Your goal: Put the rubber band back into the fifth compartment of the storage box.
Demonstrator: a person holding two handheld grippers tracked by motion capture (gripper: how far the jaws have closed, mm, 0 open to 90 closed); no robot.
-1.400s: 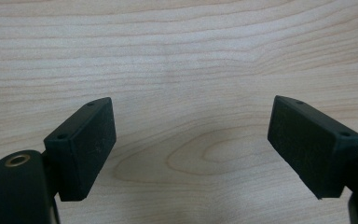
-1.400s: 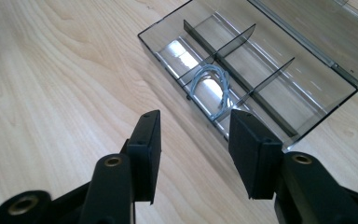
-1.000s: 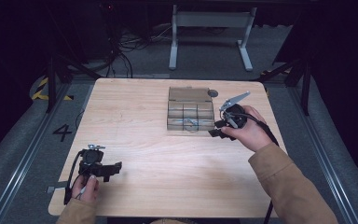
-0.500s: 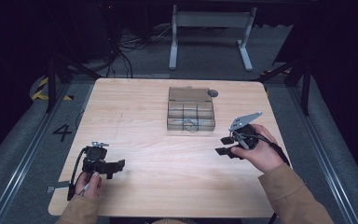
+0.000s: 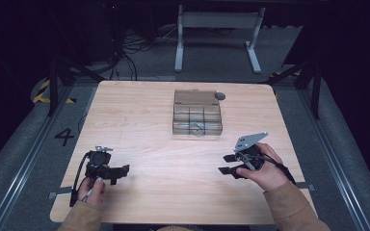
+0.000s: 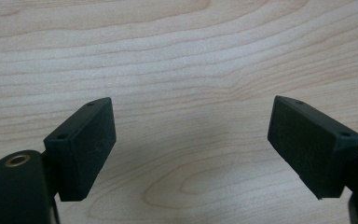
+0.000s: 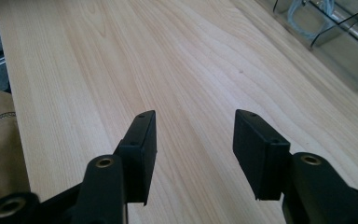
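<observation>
Toward twelve o'clock on the pale wooden worktop (image 5: 139, 115), a clear compartmented plastic box (image 5: 197, 115) is seen with its lid folded back, and a coil of light cable (image 5: 195, 127) is lodged in its nearest row. A small dark round object (image 5: 220, 96) is set just beside the box's far right corner; what it is cannot be told. At four o'clock the right claw (image 5: 227, 163) is held just above the wood, jaws moderately parted and nothing between them; in the right gripper view (image 7: 193, 140) bare grain is seen between them and the box (image 7: 340, 42) lies off to one o'clock. At eight o'clock the left claw (image 5: 122, 172) is rested low, jaws spread wide and likewise empty, as is confirmed in the left gripper view (image 6: 191, 140). Both are kept well apart from the box, so the work is judged to be at a pause between steps. For any next move, a reach forward to the box would be required.
</observation>
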